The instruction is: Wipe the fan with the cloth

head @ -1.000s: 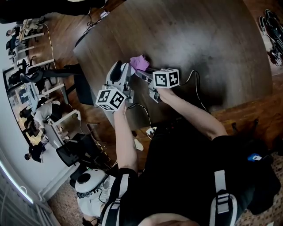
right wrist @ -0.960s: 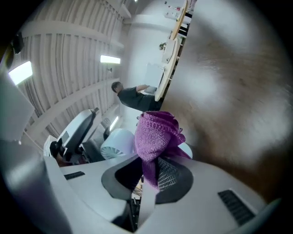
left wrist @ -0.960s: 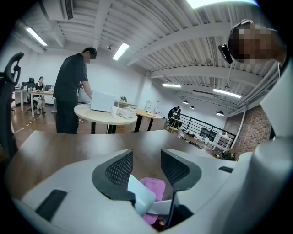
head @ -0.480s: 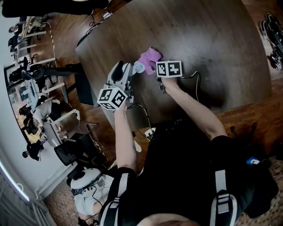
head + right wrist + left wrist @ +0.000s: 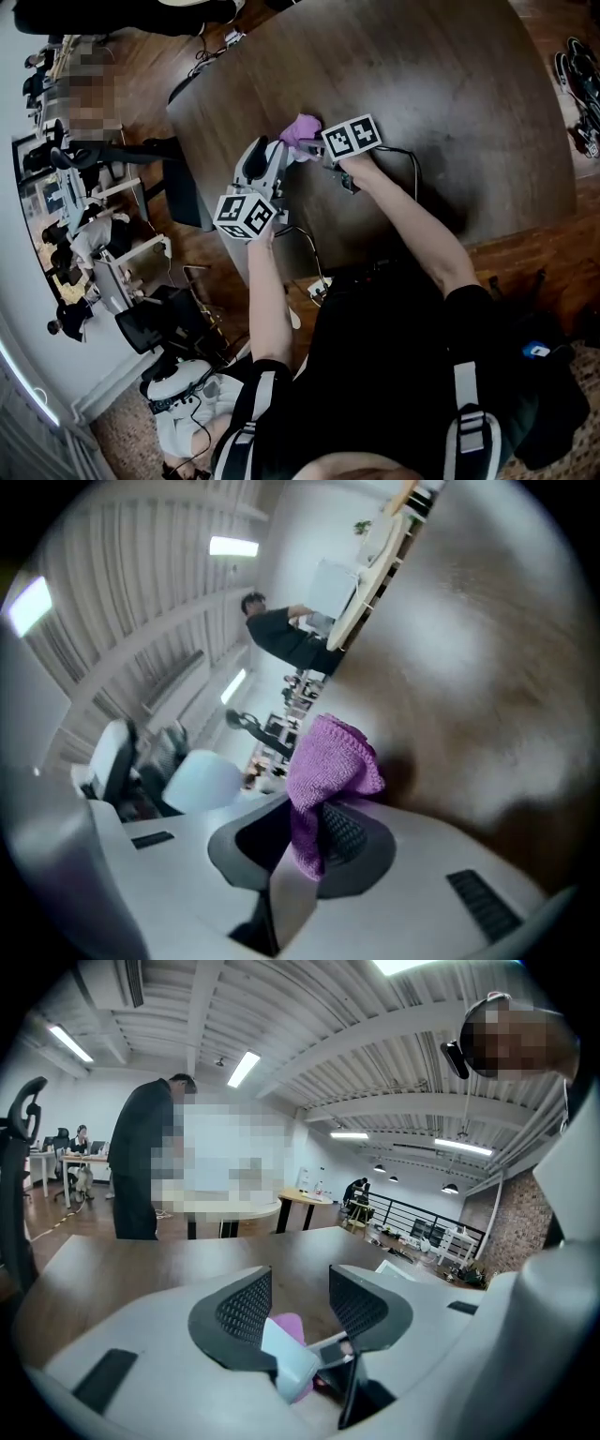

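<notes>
A small pale blue fan sits low between the jaws of my left gripper, which is shut on it and holds it above the dark table. The right gripper view shows the fan's rounded head at the left. My right gripper is shut on a purple cloth, which bunches out past its tips. In the head view the cloth is at the tips of the left gripper, and the right gripper comes in from the right. Whether cloth and fan touch is hidden.
A black cable trails over the table behind my right hand. A black chair stands off the table's left edge, and dark gear lies on the floor at far right. A person in dark clothes stands beyond the table.
The right gripper with the cloth swung away to the right, then came back to the left gripper's tips, rolling as it went. The left gripper stayed in place.
</notes>
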`<action>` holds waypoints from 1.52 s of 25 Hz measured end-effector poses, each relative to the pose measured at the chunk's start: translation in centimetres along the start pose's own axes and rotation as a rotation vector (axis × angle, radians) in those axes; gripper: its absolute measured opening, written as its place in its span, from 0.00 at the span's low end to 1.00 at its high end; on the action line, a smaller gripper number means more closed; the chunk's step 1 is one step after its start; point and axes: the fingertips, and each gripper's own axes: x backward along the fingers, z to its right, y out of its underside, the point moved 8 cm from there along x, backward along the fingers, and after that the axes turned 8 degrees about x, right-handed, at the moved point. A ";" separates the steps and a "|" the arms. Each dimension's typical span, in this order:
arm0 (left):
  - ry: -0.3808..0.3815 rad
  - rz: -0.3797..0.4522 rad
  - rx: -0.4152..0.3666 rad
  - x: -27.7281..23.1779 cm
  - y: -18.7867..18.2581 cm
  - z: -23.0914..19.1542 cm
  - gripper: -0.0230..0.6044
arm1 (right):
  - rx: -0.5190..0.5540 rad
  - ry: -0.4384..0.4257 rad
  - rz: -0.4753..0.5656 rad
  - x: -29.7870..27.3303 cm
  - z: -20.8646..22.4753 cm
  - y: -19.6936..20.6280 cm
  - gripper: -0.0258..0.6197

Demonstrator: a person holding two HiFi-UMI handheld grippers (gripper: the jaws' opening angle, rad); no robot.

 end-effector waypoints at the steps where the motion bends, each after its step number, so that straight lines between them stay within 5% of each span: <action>1: 0.000 0.002 -0.001 0.0 0.0 0.0 0.37 | 0.022 0.063 -0.048 -0.3 0.9 0.5 0.13; 6: 0.007 0.004 0.003 0.0 0.0 -0.1 0.37 | 0.061 0.303 -0.150 0.5 2.5 0.6 0.13; 9: 0.010 0.009 0.007 0.2 0.1 0.0 0.36 | 0.132 0.452 -0.092 2.8 2.9 -0.9 0.13; 11: 0.013 0.015 0.011 0.3 0.1 -0.1 0.36 | 0.123 0.368 0.008 3.9 1.5 -2.1 0.13; 15: 0.017 0.023 0.018 0.3 0.1 -0.3 0.36 | -0.047 -0.111 0.146 3.1 -3.5 -3.4 0.13; 17: 0.021 0.028 0.024 0.3 0.1 -0.3 0.36 | -0.069 -0.181 0.130 2.2 -4.6 -3.0 0.13; 20: 0.021 0.031 0.024 0.2 0.1 -0.2 0.36 | -0.069 -0.082 0.051 0.9 -2.8 -1.4 0.13; 24: 0.023 0.034 0.015 0.3 0.2 -0.3 0.36 | 0.042 0.184 -0.129 0.3 1.1 0.6 0.13; 28: 0.026 0.034 0.011 0.2 0.2 -0.3 0.36 | -0.011 0.214 -0.170 0.0 2.5 1.6 0.13; 33: 0.024 0.031 0.003 0.2 0.3 -0.2 0.36 | 0.025 0.166 -0.092 -0.6 2.0 -0.1 0.13; 38: 0.029 0.033 0.000 0.0 0.4 0.0 0.36 | 0.106 0.289 -0.275 0.2 2.6 1.0 0.13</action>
